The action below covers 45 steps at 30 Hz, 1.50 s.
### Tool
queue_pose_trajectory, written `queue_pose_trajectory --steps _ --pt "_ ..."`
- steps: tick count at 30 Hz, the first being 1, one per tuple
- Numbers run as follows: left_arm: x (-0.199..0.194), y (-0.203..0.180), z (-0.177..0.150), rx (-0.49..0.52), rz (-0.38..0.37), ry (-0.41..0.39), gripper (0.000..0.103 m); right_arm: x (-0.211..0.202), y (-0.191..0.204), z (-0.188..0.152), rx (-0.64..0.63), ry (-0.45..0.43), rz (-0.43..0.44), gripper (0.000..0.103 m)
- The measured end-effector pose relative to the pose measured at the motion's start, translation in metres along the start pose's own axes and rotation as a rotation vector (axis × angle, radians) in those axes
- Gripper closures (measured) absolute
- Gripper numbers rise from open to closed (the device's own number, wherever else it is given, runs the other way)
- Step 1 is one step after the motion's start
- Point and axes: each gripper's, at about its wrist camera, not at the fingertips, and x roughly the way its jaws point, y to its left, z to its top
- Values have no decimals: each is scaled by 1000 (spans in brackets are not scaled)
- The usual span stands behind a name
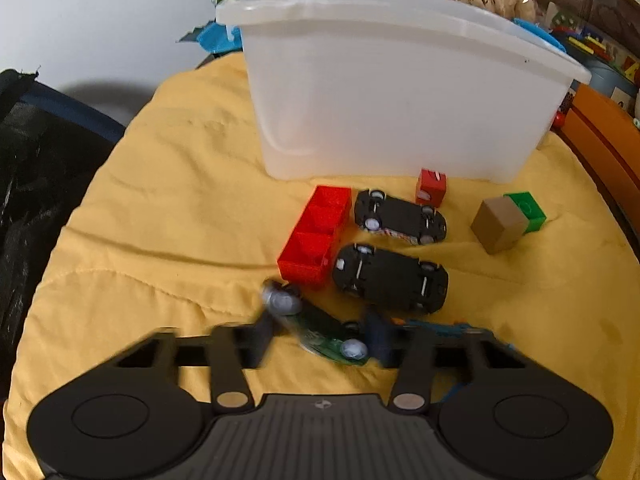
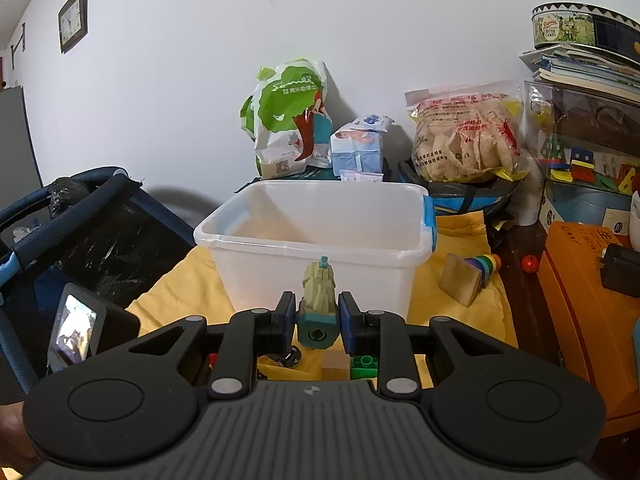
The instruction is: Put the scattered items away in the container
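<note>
A clear plastic bin (image 1: pixel 384 92) stands on a yellow cloth (image 1: pixel 168 200); it also shows in the right wrist view (image 2: pixel 316 236). In front of it lie a red tray block (image 1: pixel 316 236), two overturned black toy cars (image 1: pixel 400 217) (image 1: pixel 390 278), a small red block (image 1: pixel 431 187), and a tan and green block (image 1: pixel 506 222). My left gripper (image 1: pixel 320 336) is low over the cloth, its jaws around a green toy car (image 1: pixel 320 328); the view is blurred. My right gripper (image 2: pixel 317 322) is shut on a beige and teal toy (image 2: pixel 318 300), held in front of the bin.
Snack bags (image 2: pixel 288 120) (image 2: pixel 464 136) and a tissue pack (image 2: pixel 358 146) stand behind the bin. A wooden rainbow toy (image 2: pixel 470 276) lies right of it. An orange box (image 2: pixel 580 292) and stacked clutter are at the right. A dark stroller (image 2: pixel 80 220) is at the left.
</note>
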Motion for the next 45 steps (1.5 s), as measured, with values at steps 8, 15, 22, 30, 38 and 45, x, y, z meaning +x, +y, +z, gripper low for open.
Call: queue_pose_trajectory --steps 8,15,22,30,38,45 --pt "-17 8 -3 49 -6 -42 82 0 -2 -4 8 6 0 77" --pt "-51 23 2 83 3 -109 82 2 3 -3 2 1 13 77" --pt "-107 28 50 113 -24 -189 84 7 2 12 13 -36 19 77" --pt "-130 32 109 88 -47 -245 91 25 -6 45 10 -77 9 77" --pt "-101 54 77 9 -49 -179 29 17 -1 54 -25 -121 15 77" --pt "-38 20 24 71 89 -113 29 15 3 24 -29 -52 27 77"
